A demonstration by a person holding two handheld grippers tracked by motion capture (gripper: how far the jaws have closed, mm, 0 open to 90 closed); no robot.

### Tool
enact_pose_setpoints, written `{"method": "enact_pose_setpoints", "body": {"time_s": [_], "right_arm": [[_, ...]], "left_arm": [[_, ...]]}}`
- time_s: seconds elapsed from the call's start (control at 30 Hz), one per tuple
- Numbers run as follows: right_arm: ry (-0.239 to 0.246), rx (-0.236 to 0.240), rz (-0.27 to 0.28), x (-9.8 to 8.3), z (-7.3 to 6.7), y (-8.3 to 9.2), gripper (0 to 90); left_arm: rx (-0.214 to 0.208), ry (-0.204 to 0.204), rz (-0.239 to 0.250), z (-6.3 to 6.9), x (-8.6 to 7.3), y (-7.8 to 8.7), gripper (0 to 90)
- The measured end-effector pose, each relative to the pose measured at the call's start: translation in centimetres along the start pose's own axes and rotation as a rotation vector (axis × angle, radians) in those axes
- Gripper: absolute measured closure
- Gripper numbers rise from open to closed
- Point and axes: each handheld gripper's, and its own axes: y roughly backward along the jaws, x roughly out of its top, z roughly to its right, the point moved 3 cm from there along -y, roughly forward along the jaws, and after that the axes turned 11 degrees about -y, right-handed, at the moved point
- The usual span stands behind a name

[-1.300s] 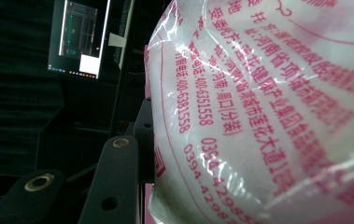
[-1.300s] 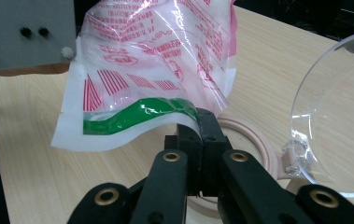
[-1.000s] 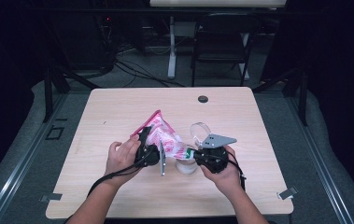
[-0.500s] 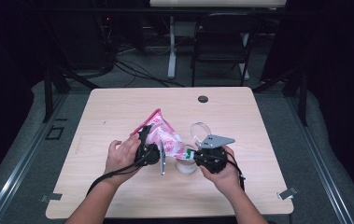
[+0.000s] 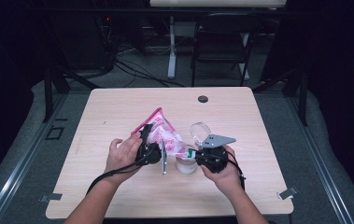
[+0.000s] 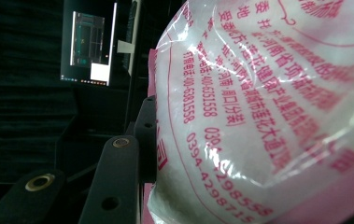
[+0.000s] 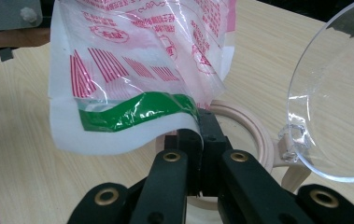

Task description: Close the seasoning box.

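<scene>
Nothing has shifted since the earlier frames. At table centre, the left gripper (image 5: 143, 140) clamps the bag's (image 5: 165, 135) body while the right gripper (image 5: 194, 154) pinches its green corner above the jar (image 5: 186, 166), at the bag's five o'clock. Tip gently, keeping the corner over the mouth.
</scene>
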Motion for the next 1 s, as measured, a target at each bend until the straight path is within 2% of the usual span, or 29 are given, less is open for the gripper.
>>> {"method": "enact_pose_setpoints", "body": {"time_s": [0.8, 1.0], "right_arm": [[-0.009, -0.021, 0.002, -0.04, 0.69, 0.24, 90.0], [-0.010, -0.022, 0.001, -0.06, 0.73, 0.22, 90.0]], "left_arm": [[0.025, -0.039, 0.008, -0.71, 0.74, 0.26, 64.2], [0.022, -0.032, 0.007, -0.73, 0.75, 0.35, 64.2]]}}
